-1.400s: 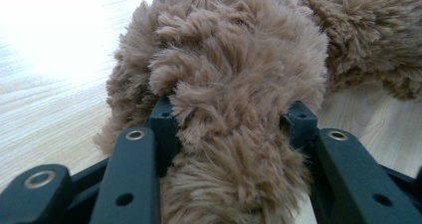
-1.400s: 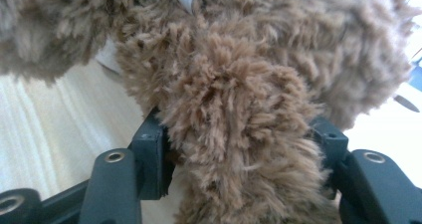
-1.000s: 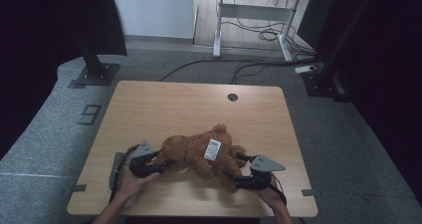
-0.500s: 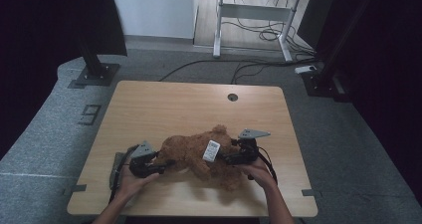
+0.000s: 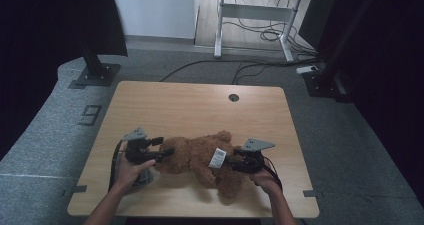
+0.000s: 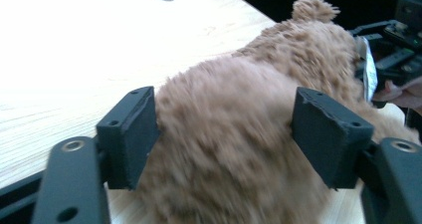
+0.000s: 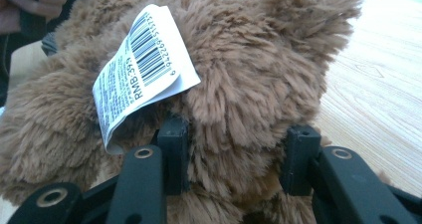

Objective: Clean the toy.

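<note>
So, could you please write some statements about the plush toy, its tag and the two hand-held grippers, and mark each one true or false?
1. The brown plush toy lies on the wooden table. True.
2. The right hand-held gripper has its jaws closed on the fur. True; they have just been closing.
3. The white tag is blank. False: it carries a barcode and printed text.
4. The left hand-held gripper squeezes the toy tightly. False: its jaws have just been opening and stand wide, with the toy between them.
5. The toy stands upright on its legs. False: it lies flat.
</note>
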`<state>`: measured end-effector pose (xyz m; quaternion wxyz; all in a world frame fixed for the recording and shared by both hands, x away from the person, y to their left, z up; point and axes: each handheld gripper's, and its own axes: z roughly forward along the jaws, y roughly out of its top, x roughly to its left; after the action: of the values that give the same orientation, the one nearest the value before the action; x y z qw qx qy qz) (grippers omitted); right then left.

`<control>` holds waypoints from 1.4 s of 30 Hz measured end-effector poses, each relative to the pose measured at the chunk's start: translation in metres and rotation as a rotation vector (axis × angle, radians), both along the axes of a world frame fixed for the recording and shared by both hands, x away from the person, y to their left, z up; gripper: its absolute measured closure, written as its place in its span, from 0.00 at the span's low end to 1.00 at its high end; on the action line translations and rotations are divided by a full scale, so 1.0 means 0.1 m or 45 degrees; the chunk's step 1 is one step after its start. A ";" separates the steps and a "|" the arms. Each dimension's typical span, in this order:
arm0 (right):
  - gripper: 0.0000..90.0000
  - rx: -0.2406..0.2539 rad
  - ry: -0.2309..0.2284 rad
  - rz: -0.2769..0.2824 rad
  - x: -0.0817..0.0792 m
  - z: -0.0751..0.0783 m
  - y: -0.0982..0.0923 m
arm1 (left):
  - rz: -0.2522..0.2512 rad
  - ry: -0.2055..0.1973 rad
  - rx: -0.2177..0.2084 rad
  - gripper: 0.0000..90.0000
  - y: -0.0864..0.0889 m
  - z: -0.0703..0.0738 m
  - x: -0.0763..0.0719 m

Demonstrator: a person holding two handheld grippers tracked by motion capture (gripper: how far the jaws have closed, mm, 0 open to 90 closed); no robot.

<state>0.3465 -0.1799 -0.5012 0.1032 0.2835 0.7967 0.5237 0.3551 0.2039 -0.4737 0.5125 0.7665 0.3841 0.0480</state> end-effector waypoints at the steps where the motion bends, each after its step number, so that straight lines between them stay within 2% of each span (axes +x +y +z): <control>1: 0.62 -0.005 -0.004 -0.003 0.00 0.00 0.00 | -0.016 0.056 0.015 0.25 -0.06 -0.01 0.06; 4: 0.61 -0.016 -0.012 -0.006 -0.01 0.00 0.00 | -0.059 0.147 0.070 0.19 -0.20 -0.07 0.14; 7: 0.61 -0.034 -0.021 -0.011 -0.03 0.00 0.01 | -0.069 0.186 0.107 0.19 -0.25 -0.09 0.14; 8: 0.61 -0.037 -0.025 -0.012 -0.03 0.00 0.02 | -0.081 0.185 0.125 0.24 -0.26 -0.09 0.14; 9: 0.62 -0.044 -0.033 -0.022 -0.03 0.01 0.03 | -0.084 0.187 0.130 0.35 -0.26 -0.09 0.14; 10: 0.62 -0.046 -0.038 -0.021 -0.03 0.02 0.04 | -0.081 0.185 0.139 0.40 -0.26 -0.08 0.13; 11: 0.63 -0.048 -0.046 -0.023 -0.03 0.03 0.05 | -0.075 0.174 0.153 0.45 -0.26 -0.06 0.12; 13: 0.64 -0.048 -0.072 -0.032 -0.03 0.06 0.07 | -0.049 0.115 0.168 0.56 -0.28 -0.04 0.09; 15: 0.64 -0.053 -0.118 -0.044 -0.04 0.09 0.09 | -0.011 0.038 0.174 0.61 -0.31 -0.01 0.05; 18: 0.64 -0.082 -0.216 -0.063 -0.07 0.15 0.09 | 0.030 -0.056 0.135 0.64 -0.34 0.02 0.04; 20: 0.64 -0.079 -0.271 -0.096 -0.06 0.18 0.07 | 0.050 -0.123 0.095 0.65 -0.37 0.08 0.05; 21: 0.64 -0.075 -0.296 -0.114 -0.05 0.20 0.04 | 0.059 -0.150 0.091 0.64 -0.39 0.10 0.06; 22: 0.64 -0.066 -0.315 -0.124 -0.03 0.21 0.02 | 0.064 -0.169 0.093 0.64 -0.40 0.10 0.07; 24: 0.62 -0.084 -0.343 -0.132 0.00 0.21 -0.01 | 0.064 -0.167 0.103 0.63 -0.45 0.07 0.11; 27: 0.58 -0.171 -0.340 -0.141 0.05 0.13 -0.04 | 0.053 -0.152 0.150 0.62 -0.50 -0.06 0.12; 29: 0.56 -0.209 -0.326 -0.136 0.05 0.03 -0.05 | 0.050 -0.162 0.141 0.61 -0.48 -0.12 0.09; 31: 0.55 -0.179 -0.307 -0.135 0.03 -0.03 -0.08 | 0.039 -0.173 0.141 0.58 -0.47 -0.12 0.05; 34: 0.52 -0.183 -0.294 -0.128 -0.01 -0.09 -0.10 | 0.032 -0.214 0.175 0.54 -0.48 -0.13 -0.06; 38: 0.51 -0.164 -0.272 -0.121 -0.08 -0.15 -0.12 | 0.040 -0.249 0.192 0.49 -0.48 -0.17 -0.18; 42: 0.49 -0.142 -0.239 -0.128 -0.11 -0.22 -0.12 | 0.050 -0.260 0.186 0.44 -0.47 -0.21 -0.26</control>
<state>0.3353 -0.1914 -0.5230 0.2190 0.2665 0.7962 0.4971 0.3294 0.1574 -0.4946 0.4907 0.7853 0.3402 0.1636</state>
